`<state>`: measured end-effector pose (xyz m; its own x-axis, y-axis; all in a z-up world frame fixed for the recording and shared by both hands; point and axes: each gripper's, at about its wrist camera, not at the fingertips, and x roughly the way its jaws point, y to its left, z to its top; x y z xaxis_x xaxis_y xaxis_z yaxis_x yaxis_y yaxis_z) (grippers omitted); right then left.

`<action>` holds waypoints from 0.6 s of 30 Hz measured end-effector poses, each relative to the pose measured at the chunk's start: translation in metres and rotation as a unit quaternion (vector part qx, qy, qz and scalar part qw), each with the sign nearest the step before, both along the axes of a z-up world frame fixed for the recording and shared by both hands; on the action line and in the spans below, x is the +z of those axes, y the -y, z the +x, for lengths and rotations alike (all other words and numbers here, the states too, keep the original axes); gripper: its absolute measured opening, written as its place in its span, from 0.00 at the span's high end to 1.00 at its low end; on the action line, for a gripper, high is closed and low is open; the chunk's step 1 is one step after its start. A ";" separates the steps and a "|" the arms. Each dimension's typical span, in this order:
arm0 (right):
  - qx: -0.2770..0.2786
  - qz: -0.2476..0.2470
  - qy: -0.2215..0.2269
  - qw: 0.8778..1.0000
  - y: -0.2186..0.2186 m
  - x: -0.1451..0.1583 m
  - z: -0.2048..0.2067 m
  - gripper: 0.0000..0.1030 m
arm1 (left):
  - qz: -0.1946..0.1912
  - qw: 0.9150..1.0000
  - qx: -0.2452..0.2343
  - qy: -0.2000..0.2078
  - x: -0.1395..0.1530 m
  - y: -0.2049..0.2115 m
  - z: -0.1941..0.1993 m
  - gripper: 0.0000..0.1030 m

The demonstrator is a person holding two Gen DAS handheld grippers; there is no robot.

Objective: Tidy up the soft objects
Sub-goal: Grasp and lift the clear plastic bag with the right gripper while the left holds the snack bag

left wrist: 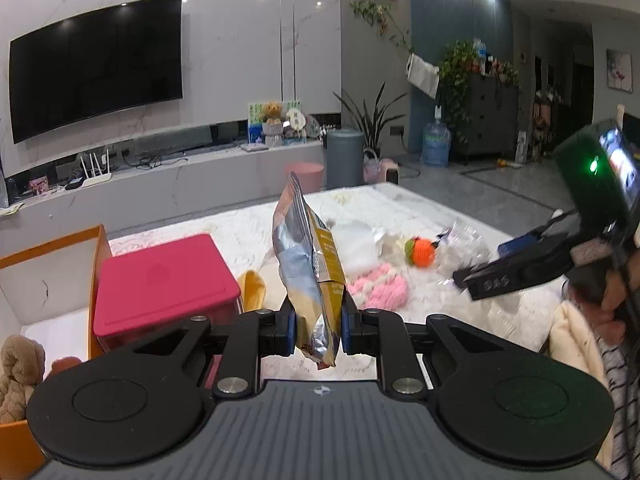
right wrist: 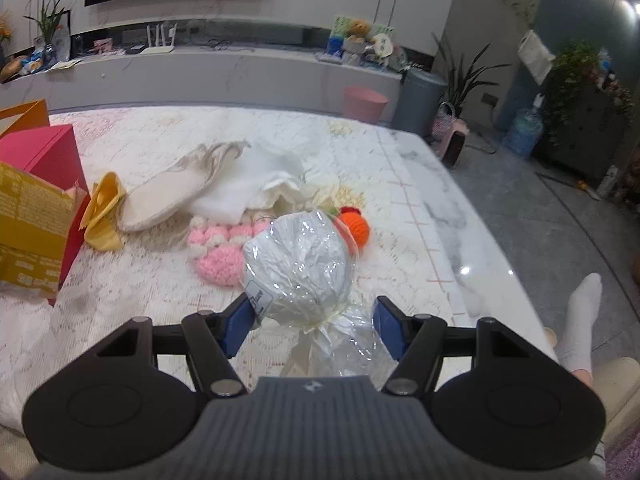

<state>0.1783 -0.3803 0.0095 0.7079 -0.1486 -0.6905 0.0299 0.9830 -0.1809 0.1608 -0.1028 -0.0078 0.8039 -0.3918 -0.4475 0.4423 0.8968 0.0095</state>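
Up front, the left hand-held gripper [left wrist: 318, 330] pinches a foil snack bag [left wrist: 308, 276] upright between its blue pads; the print on the bag's gold side is too blurred to read. Left of it stand a pink lidded box [left wrist: 160, 280] and an orange box [left wrist: 52, 240] holding a brown plush toy [left wrist: 18, 376]. The right hand-held gripper [right wrist: 312, 328] stands wide around a cellophane-wrapped white bundle [right wrist: 300, 264] on the lace-covered worktop [right wrist: 400, 160]; its label is illegible. Just beyond lie a pink crochet piece [right wrist: 218, 250] and an orange crochet toy [right wrist: 356, 226].
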 end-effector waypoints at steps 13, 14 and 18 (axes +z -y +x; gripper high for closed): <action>0.012 0.012 0.035 0.999 -0.038 0.030 -0.001 0.37 | -0.044 0.998 -0.008 0.033 0.025 -0.013 -0.010 0.78; 0.013 0.011 0.037 0.999 -0.040 0.031 -0.002 0.37 | -0.047 0.998 -0.008 0.039 0.028 -0.014 -0.011 0.78; 0.021 0.012 0.043 0.999 -0.054 0.042 -0.003 0.37 | -0.064 0.996 -0.006 0.055 0.040 -0.023 -0.012 0.78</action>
<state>0.1753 -0.3266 0.0516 0.7705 -0.1017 -0.6293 0.0037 0.9879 -0.1551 0.1490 -0.0796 0.0319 0.8398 -0.4504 -0.3032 0.4560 0.8882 -0.0566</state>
